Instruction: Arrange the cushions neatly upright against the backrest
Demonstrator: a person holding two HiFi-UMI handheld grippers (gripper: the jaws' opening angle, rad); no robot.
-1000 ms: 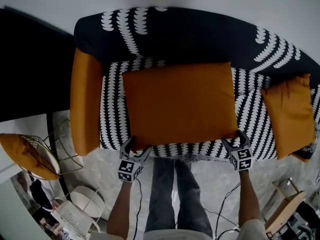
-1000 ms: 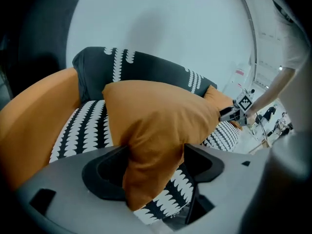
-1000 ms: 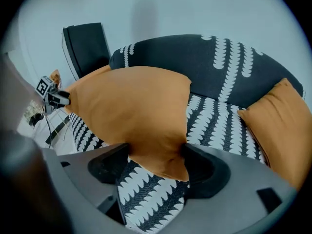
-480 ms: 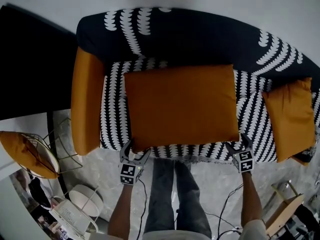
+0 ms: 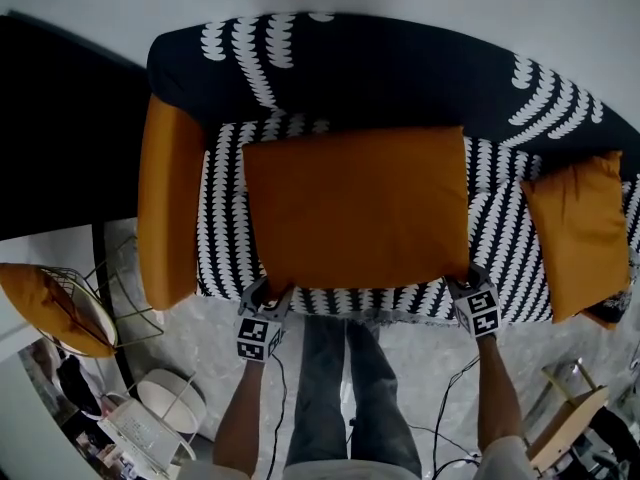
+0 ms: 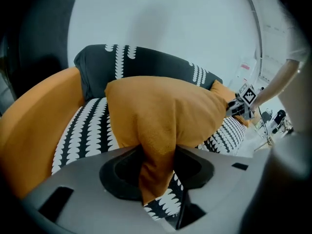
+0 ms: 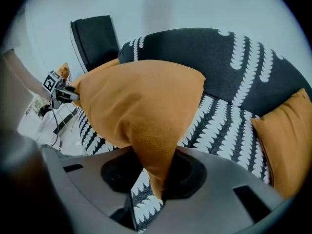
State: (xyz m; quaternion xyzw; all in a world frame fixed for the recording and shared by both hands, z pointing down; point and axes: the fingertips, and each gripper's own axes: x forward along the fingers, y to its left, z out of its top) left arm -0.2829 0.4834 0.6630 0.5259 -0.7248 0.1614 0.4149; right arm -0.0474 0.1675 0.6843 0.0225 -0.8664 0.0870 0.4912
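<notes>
Left hand-held gripper (image 5: 266, 301): my jaws have just been closing. They are now narrow, pinched on the front left corner of the large orange cushion (image 5: 355, 208), and a fold of fabric fills the gap.
Right hand-held gripper (image 5: 470, 288): my jaws have just been closing. They are narrow and clamped on the front right corner of the same cushion.
Large orange cushion position: flat on the sofa seat (image 5: 222, 218), front edge at the seat's front edge, rear edge near the foot of the backrest (image 5: 400, 73). Not yet upright.
Small orange cushion (image 5: 578, 230): at the right end of the seat, apart from the large one.
Risk, slip: each grip appears to take only a corner. I judge the fabric could pull free under the cushion's weight during the lift.
Risk, uneven lift: if one hand rises ahead of the other, the cushion would likely twist and settle crooked against the backrest.
Risk, sag: a soft filling may fold in the middle, so the cushion slumps forward instead of standing.
Risk, collision: a swing to the right could nudge the small orange cushion.
Hidden, pads: the fabric fold covers the contact faces, so I cannot tell how deep the bite is.
Hidden, rear edge: I cannot tell whether it touches the backrest.
Cut off: the small orange cushion's far side runs to the picture's edge.
</notes>
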